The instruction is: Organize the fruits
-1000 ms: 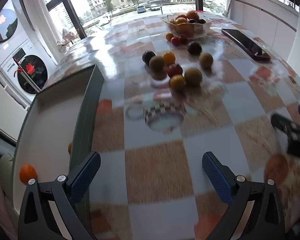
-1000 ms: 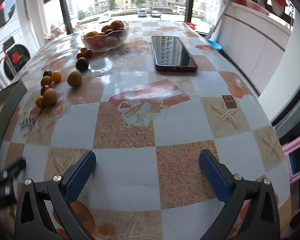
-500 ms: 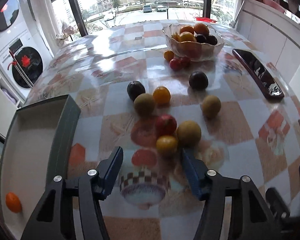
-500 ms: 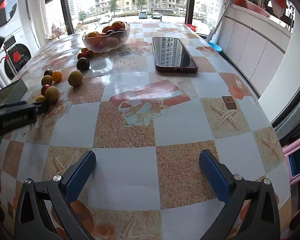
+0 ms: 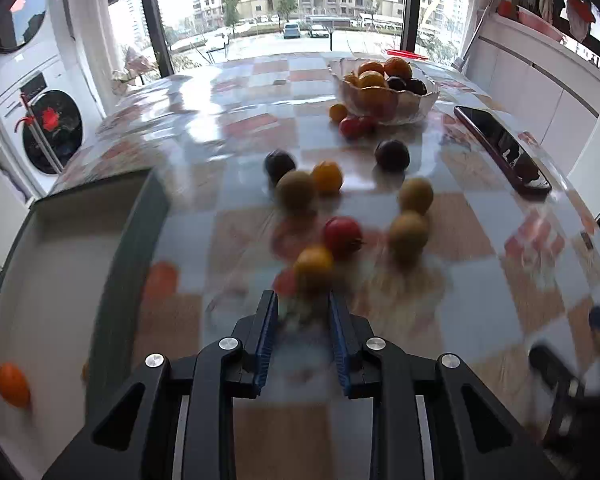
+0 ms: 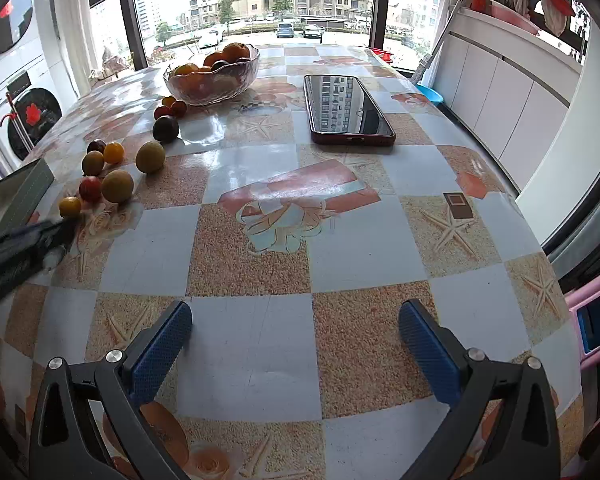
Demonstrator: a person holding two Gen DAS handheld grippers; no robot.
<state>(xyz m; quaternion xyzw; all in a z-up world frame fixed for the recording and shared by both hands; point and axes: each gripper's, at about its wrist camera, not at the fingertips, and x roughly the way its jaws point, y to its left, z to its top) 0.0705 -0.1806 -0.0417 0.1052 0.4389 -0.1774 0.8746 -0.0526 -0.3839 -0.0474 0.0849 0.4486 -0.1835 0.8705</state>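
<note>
Here, the left wrist view is blurred by motion. At lower centre, the left gripper (image 5: 303,302) has its blue pads close together and its jaws are closing; nothing is clearly between them, and a small yellow-orange fruit (image 5: 314,262) sits just beyond the fingertips. Whether the pads touch it cannot be told. Above it, toward the middle of the frame, loose fruits lie on the checkered table (image 5: 440,312): a red fruit (image 5: 342,234), two greenish-brown fruits (image 5: 408,234), another greenish-brown one beside an orange one, and two dark plums (image 5: 392,155). At upper right stands a glass bowl (image 5: 388,98) filled with oranges and dark fruit, with small red and yellow fruits just beside its base. A dark phone (image 5: 500,146) lies at the right. Along the left edge is a grey tray (image 5: 140,240), with one orange fruit (image 5: 13,384) inside at lower left.

In the right wrist view, the right gripper (image 6: 294,338) sits at the bottom of the frame, its fingers spread wide over bare tablecloth, holding nothing. The fruit cluster appears at centre left, well apart from it.
</note>
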